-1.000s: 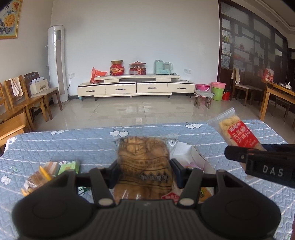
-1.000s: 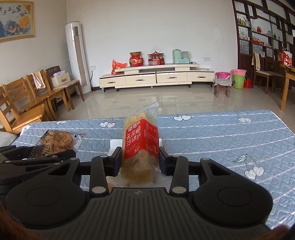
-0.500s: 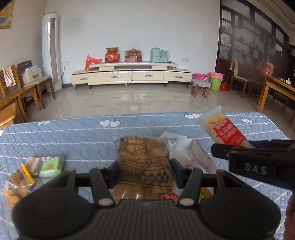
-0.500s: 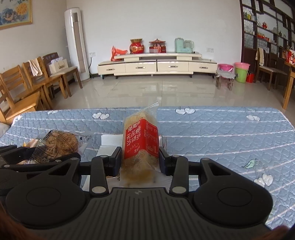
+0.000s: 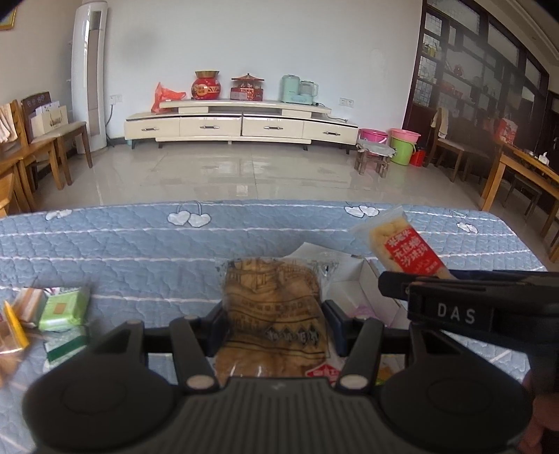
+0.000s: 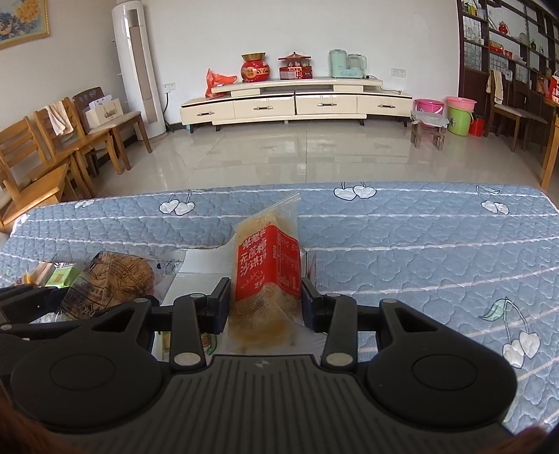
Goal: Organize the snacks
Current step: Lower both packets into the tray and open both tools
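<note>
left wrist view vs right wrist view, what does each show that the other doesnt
Only the left wrist view shows the wooden table on the right.

Only the right wrist view shows the framed picture on the wall.

Both show the left gripper clamped on the brown pastry packet, the right gripper clamped on the red-labelled snack bar, the open white box beneath them, and the blue quilted cover.

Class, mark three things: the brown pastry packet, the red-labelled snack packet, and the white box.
brown pastry packet (image 5: 276,314), left wrist view, printed front.
red-labelled snack packet (image 6: 267,269), right wrist view, red label.
white box (image 5: 353,293), left wrist view, inner floor.
</note>
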Demonstrator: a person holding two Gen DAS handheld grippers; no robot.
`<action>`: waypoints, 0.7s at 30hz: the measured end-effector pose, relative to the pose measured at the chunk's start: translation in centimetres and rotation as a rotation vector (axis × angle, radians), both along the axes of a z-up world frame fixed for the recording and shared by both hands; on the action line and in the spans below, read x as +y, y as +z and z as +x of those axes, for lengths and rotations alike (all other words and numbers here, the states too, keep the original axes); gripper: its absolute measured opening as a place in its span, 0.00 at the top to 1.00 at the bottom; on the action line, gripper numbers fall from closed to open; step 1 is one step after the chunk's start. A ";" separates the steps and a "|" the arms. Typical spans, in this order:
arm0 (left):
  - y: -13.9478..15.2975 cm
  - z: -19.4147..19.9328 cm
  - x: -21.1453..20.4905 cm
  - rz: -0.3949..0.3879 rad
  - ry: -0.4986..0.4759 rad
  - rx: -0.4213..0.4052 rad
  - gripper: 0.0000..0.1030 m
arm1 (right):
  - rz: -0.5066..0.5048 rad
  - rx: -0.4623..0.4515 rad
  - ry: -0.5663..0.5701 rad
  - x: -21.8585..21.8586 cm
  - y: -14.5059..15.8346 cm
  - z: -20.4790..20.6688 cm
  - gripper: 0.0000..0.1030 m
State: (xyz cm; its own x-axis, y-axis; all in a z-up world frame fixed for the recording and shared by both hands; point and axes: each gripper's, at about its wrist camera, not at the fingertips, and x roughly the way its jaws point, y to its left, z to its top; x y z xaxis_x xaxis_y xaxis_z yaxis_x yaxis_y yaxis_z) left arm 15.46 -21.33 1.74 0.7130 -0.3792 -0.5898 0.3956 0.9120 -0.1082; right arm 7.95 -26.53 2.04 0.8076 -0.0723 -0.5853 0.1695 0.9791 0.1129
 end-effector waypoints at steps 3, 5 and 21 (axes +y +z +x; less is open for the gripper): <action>-0.3 0.4 0.1 -0.050 -0.039 0.030 0.44 | 0.009 -0.008 -0.002 -0.3 0.0 0.1 0.43; -0.3 0.3 0.1 -0.065 -0.055 0.039 0.39 | 0.032 -0.021 0.003 -0.4 0.2 -0.3 0.23; 3.7 -2.8 4.8 -0.016 0.081 -0.069 0.22 | -0.103 -0.148 -0.038 4.4 5.2 -7.0 0.00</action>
State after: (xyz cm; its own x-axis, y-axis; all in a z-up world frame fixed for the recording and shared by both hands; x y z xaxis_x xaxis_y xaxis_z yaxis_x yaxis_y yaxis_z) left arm 12.70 -16.57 5.47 0.7803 -0.3277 -0.5327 0.3277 0.9397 -0.0981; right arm 1.00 -22.12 7.19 0.8799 -0.1583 -0.4479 0.1959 0.9799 0.0385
